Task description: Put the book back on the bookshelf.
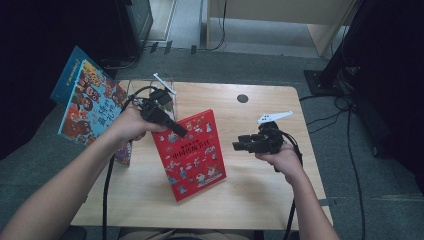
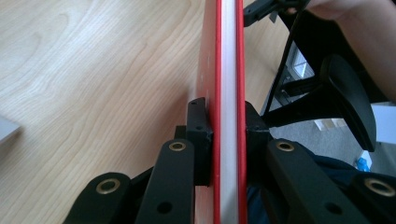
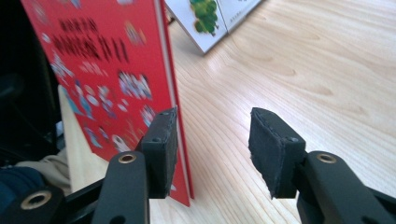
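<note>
Jaws of left gripper [image 1: 172, 129] clamp the red hardcover picture book [image 1: 192, 152] by its upper edge; right gripper [image 1: 239, 145] open, just right of it.

Red book [image 1: 192, 152]: hardcover with a glossy red cover, dark title characters across the middle and many small cartoon figures scattered over it; white page block between red boards visible edge-on in the left gripper view [image 2: 229, 93]. Closed. Stands tilted on the table [image 1: 260, 200], lower edge toward the near edge, upper corner raised toward the far left. Sits roughly mid-table, a little left of centre. Front cover faces up and toward the near side. In the right gripper view [image 3: 107, 79] the cover rises steeply from the wood, lower corner meeting the tabletop.
</note>
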{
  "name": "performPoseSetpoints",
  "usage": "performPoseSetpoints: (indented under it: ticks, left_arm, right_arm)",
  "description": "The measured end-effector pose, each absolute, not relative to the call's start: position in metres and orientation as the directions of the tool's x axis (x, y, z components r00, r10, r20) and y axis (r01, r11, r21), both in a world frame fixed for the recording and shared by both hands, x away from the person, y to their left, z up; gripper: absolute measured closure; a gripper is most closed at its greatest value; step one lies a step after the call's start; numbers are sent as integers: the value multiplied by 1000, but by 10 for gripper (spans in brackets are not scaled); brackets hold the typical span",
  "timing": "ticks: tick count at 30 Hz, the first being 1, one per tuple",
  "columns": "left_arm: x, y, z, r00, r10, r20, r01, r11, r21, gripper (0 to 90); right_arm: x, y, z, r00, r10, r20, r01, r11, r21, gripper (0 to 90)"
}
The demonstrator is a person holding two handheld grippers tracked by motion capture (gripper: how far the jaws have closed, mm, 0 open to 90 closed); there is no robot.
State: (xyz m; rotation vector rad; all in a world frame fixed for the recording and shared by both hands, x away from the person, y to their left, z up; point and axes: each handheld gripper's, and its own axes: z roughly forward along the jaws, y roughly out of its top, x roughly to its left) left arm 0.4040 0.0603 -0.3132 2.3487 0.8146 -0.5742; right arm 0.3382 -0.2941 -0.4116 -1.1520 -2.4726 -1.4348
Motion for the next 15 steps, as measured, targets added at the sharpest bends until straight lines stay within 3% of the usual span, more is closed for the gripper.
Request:
performPoseSetpoints:
  ticks: [10,15]
  left_arm:
    - [408,80,-306,696,473,-540,705,-594,388,794]
    - [409,90,-302,677,492,-548,728,-562,394,793]
  right_arm:
    - [338,-302,-452,-628,712,314,657,270,704,464]
    - [338,-299,-475,-626,752,207,619,318,718,411]
